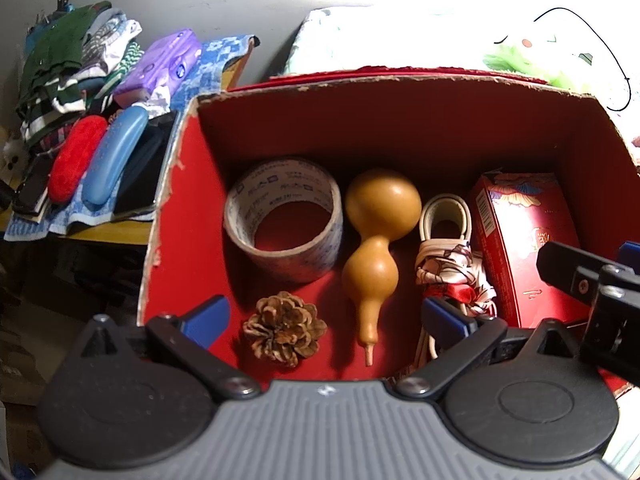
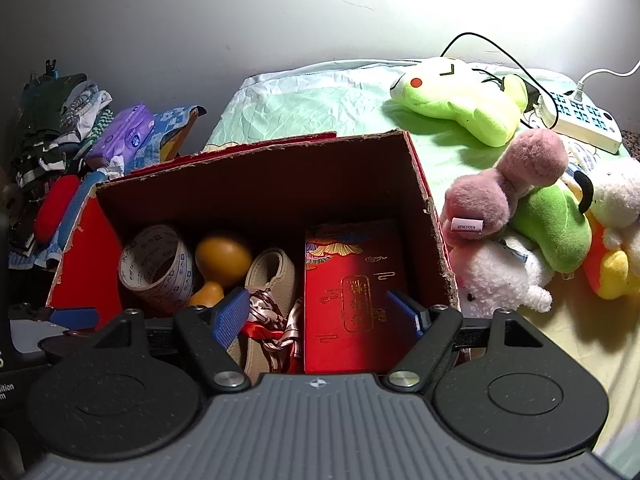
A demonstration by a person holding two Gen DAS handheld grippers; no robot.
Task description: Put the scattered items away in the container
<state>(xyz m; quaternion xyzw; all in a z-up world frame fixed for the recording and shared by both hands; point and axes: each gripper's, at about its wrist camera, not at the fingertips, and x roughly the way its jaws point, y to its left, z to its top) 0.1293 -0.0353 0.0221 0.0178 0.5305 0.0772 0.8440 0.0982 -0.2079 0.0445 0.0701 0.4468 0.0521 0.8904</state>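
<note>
A red cardboard box (image 1: pixel 372 120) (image 2: pixel 264 176) stands open on the bed. Inside lie a tape roll (image 1: pixel 284 220) (image 2: pixel 156 266), a tan gourd (image 1: pixel 376 236) (image 2: pixel 222 258), a pine cone (image 1: pixel 285 329), a beige strap with a patterned scarf (image 1: pixel 452 264) (image 2: pixel 272 300), and a red packet box (image 1: pixel 524 240) (image 2: pixel 354 288). My left gripper (image 1: pixel 326 316) hangs open over the box, above the pine cone and gourd, holding nothing. My right gripper (image 2: pixel 320 310) is open above the red packet box, empty. Its finger shows at the right in the left wrist view (image 1: pixel 576 276).
Left of the box, a side table (image 1: pixel 116 232) holds folded clothes (image 1: pixel 68 72), a purple tissue pack (image 1: pixel 160 64), red (image 1: pixel 74 160) and blue (image 1: pixel 114 160) cases. Plush toys (image 2: pixel 520 216) and a white power strip (image 2: pixel 580 120) lie on the bed to the right.
</note>
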